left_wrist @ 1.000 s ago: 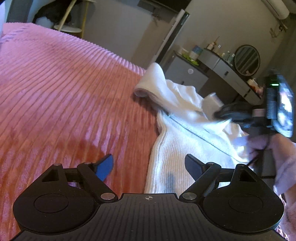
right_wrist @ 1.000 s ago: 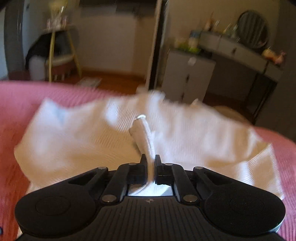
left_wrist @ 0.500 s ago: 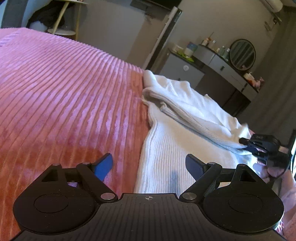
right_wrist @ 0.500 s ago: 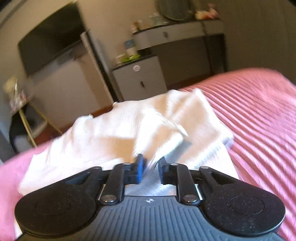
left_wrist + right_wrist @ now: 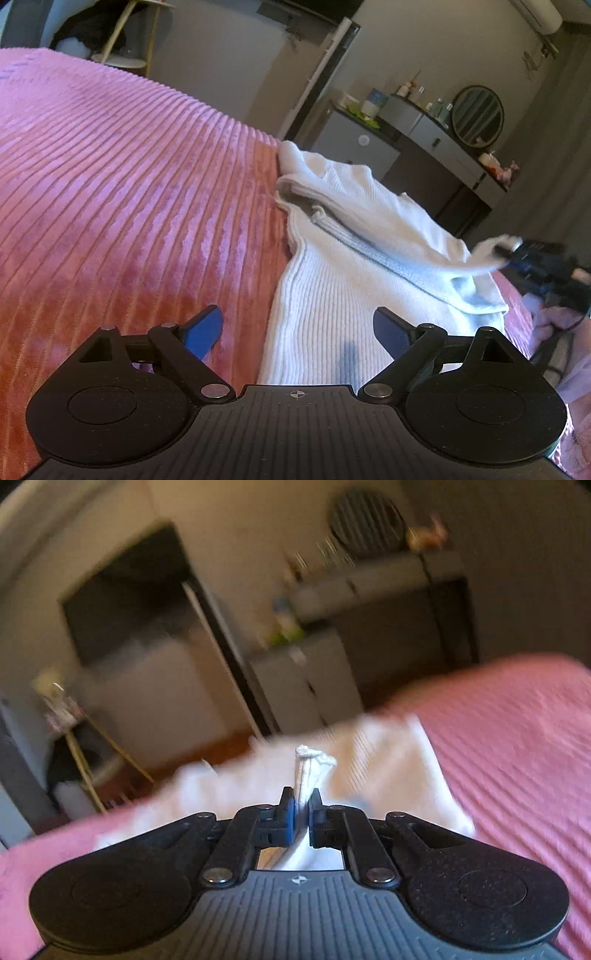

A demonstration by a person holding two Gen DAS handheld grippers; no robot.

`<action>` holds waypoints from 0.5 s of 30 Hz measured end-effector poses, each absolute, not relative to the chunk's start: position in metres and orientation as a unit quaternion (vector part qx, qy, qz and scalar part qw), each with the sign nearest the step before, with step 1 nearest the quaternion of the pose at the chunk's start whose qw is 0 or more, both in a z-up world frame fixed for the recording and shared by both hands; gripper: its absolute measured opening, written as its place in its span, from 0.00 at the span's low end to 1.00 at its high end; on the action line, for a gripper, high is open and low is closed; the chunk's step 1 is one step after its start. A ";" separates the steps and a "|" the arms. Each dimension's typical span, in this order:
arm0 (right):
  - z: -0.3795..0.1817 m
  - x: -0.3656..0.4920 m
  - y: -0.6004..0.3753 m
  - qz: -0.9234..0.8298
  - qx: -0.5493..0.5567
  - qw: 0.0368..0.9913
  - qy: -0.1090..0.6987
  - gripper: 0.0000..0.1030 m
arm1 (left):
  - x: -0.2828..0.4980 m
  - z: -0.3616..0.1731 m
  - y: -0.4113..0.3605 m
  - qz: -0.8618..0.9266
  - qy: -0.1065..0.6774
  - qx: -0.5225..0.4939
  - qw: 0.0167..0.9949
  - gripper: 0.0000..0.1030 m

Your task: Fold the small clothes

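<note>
A white ribbed knit garment [image 5: 332, 295] lies on the pink ribbed bedspread [image 5: 129, 184], with an upper layer folded over it. My left gripper [image 5: 297, 326] is open and empty, low over the garment's near left edge. My right gripper [image 5: 302, 805] is shut on a pinched bit of the white garment [image 5: 308, 771] that sticks up between the fingers. In the left wrist view the right gripper [image 5: 517, 251] is blurred at the garment's right side, pulling a corner outward. The right wrist view is motion-blurred.
The bedspread's far edge [image 5: 221, 114] drops off to the room. Beyond it stand a grey cabinet [image 5: 354, 147], a dresser with a round mirror [image 5: 478, 116], and a stool [image 5: 122, 59] at the far left. A hand in a pink sleeve [image 5: 569, 332] is at right.
My right gripper has swung from above the garment to its right side, still pinching cloth, and laid the upper layer over the lower. My left gripper has stayed open, hardly moving.
</note>
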State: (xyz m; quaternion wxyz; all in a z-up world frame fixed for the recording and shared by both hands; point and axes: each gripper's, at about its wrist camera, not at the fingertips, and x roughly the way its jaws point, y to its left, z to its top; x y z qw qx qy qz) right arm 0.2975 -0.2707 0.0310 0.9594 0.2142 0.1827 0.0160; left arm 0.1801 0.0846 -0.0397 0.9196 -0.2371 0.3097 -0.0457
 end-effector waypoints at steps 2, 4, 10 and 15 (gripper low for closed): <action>0.033 0.294 -0.277 0.019 0.216 0.963 0.163 0.07 | 0.180 -0.040 0.085 -0.045 0.309 -0.239 0.919 0.90; 0.022 0.292 -0.283 0.012 0.208 0.961 0.181 0.07 | 0.180 -0.040 0.085 -0.046 0.309 -0.236 0.920 0.90; -0.028 0.297 -0.301 -0.048 0.206 0.931 0.297 0.11 | 0.180 -0.040 0.086 -0.049 0.312 -0.235 0.919 0.91; 0.001 0.283 -0.298 -0.084 0.209 0.937 0.265 0.32 | 0.181 -0.039 0.086 -0.049 0.312 -0.237 0.919 0.92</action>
